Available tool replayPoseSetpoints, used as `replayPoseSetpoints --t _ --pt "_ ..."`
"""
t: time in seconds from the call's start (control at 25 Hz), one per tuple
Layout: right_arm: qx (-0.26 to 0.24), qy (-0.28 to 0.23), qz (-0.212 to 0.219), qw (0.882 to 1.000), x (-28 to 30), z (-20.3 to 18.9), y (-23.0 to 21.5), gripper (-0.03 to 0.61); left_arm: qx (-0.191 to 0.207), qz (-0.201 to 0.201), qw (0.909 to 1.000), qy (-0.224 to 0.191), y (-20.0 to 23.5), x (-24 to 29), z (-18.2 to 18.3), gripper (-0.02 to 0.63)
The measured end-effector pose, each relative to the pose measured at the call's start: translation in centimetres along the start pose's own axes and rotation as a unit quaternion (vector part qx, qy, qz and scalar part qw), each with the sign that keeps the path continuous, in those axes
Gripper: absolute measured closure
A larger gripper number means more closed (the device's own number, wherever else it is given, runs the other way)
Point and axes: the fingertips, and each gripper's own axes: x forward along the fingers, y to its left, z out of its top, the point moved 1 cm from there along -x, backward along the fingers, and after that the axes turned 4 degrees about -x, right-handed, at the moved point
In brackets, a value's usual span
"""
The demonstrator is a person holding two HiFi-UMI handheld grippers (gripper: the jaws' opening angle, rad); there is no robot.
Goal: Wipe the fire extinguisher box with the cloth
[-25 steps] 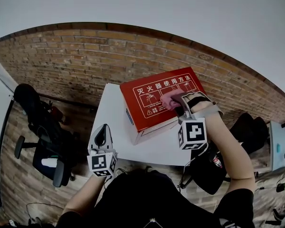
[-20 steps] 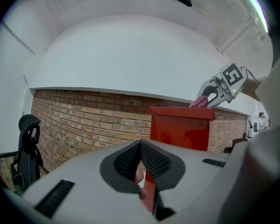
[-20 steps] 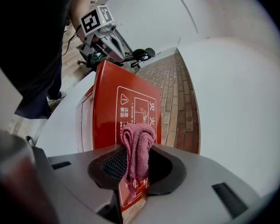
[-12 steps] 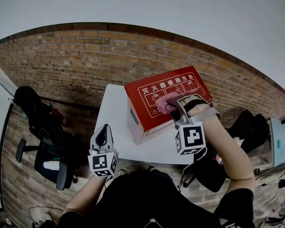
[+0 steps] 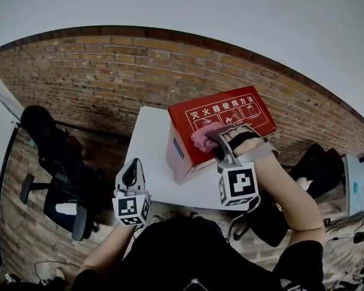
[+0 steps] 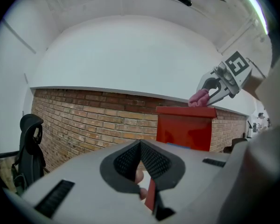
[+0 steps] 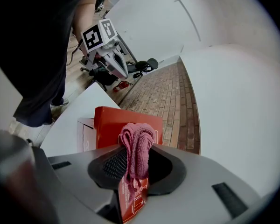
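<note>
Right gripper view: my right gripper (image 7: 136, 166) pinches the pink cloth (image 7: 137, 136), bunched ahead of its jaws to rub the red fire extinguisher box (image 7: 113, 122) just beyond; my left gripper (image 6: 141, 169) hangs closed, empty, well short of it

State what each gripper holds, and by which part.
Right gripper clamps the cloth by its bunched middle. Left gripper holds nothing.

Pink knitted cloth (image 5: 203, 137), red fire extinguisher box (image 5: 221, 121) lettered in white. The grey left gripper (image 5: 128, 174) and right gripper (image 5: 216, 140) bear black-and-white square markers. The table (image 5: 147, 157) is white, the brick wall (image 5: 109, 71) red-brown.
</note>
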Motion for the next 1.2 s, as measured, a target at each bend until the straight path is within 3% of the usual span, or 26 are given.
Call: replayPoseSetpoints --t 0.48,1.2 --pt "0.016 -0.003 -0.002 1.0 0.4 3.5 -1.1 0.472 -0.004 -0.007 1.0 0.004 1.1 -0.6 -0.3 0.584" --pt "0.028 -0.009 -0.013 0.999 4.2 3.3 -4.7 0.472 -0.015 0.029 0.9995 -0.003 2.1 -0.7 -0.2 0.584"
